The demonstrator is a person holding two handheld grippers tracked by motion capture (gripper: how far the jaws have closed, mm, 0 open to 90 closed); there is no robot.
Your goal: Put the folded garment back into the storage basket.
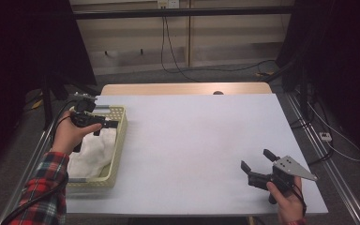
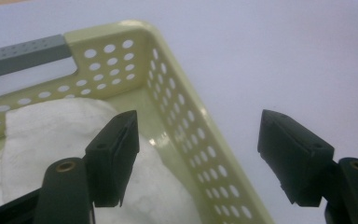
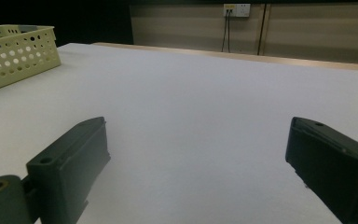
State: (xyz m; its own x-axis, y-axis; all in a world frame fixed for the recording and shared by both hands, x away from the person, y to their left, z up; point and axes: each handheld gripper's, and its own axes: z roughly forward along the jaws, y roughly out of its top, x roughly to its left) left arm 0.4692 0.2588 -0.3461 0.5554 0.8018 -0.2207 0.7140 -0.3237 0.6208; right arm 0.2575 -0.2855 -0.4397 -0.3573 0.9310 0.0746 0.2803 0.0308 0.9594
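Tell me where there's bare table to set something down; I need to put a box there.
The table is bare from the basket across to the right gripper. The crowded spot is the left edge, where the left gripper hangs over the basket holding a white cloth.

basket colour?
Pale yellow basket, perforated with round holes; clearest in the left gripper view.

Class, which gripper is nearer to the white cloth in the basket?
Left. The left gripper hangs open just above the cloth in the basket; the right gripper sits far across the table.
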